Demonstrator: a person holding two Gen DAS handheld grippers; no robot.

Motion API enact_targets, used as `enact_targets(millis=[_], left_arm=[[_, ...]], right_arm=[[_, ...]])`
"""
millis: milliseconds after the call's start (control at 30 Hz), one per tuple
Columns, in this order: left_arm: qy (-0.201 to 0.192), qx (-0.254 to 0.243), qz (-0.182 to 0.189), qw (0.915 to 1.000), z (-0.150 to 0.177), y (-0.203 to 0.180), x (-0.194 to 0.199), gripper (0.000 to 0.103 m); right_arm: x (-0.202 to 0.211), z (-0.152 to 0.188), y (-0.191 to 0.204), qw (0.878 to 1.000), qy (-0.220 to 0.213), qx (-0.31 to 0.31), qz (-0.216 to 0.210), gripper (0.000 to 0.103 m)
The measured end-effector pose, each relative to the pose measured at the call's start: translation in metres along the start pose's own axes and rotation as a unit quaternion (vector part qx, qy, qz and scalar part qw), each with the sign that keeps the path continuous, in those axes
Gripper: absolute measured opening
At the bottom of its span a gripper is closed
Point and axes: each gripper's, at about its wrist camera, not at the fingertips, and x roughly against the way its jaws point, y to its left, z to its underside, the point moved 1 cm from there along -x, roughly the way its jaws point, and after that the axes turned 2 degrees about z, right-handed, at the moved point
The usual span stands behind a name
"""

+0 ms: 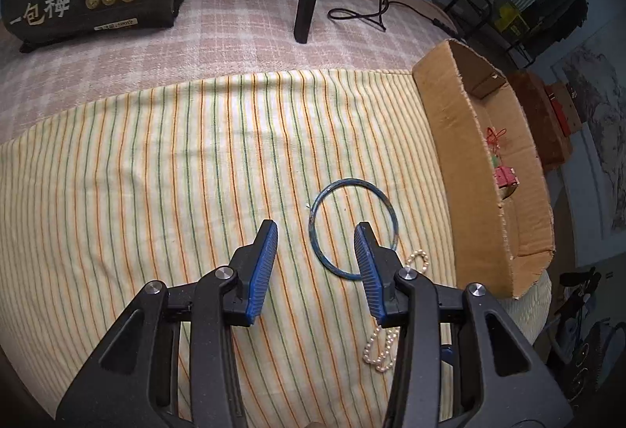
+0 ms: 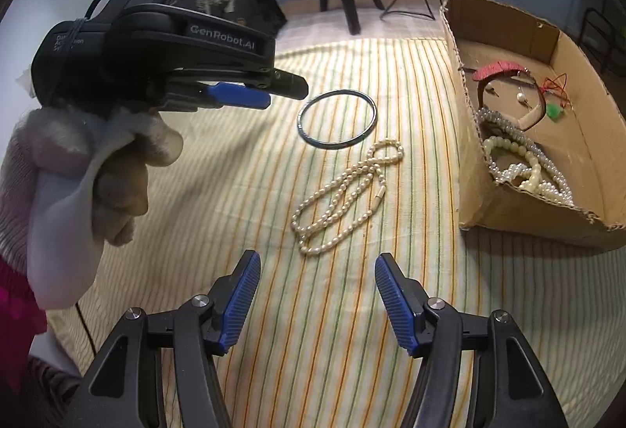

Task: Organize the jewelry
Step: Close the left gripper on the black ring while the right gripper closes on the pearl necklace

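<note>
Blue pads on your left gripper stand apart with nothing between them, low over the striped cloth, and one pad sits in front of the blue bangle that lies flat there. Your right gripper is spread open and empty too, near the pearl necklace, which lies loose on the cloth just on the near side of the bangle. The cardboard box is to the right, with more beads and other small jewelry inside, and your gloved left hand is at the left.
</note>
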Motion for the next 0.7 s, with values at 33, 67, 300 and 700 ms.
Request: enact_targets(millis=[33, 67, 300, 700], left_arm=[[0.001, -0.001, 0.0, 1.0, -0.001, 0.0, -0.002, 0.038], [0.004, -0.002, 0.002, 1.0, -0.001, 0.001, -0.006, 0.037], [0.009, -0.028, 0.003, 0.9995, -0.008, -0.007, -0.027, 0.036], [-0.005, -0.051, -0.013, 0.9986, -0.021, -0.005, -0.045, 0.013]], right_arm=[[-0.003, -0.001, 0.0, 1.0, 0.0, -0.002, 0.006, 0.064], [-0.006, -0.001, 0.001, 1.0, 0.0, -0.003, 0.009, 0.064], [-0.022, -0.003, 0.009, 0.999, -0.006, 0.006, 0.049, 0.064], [-0.035, -0.01, 0.03, 0.993, -0.03, 0.054, 0.1, 0.06]])
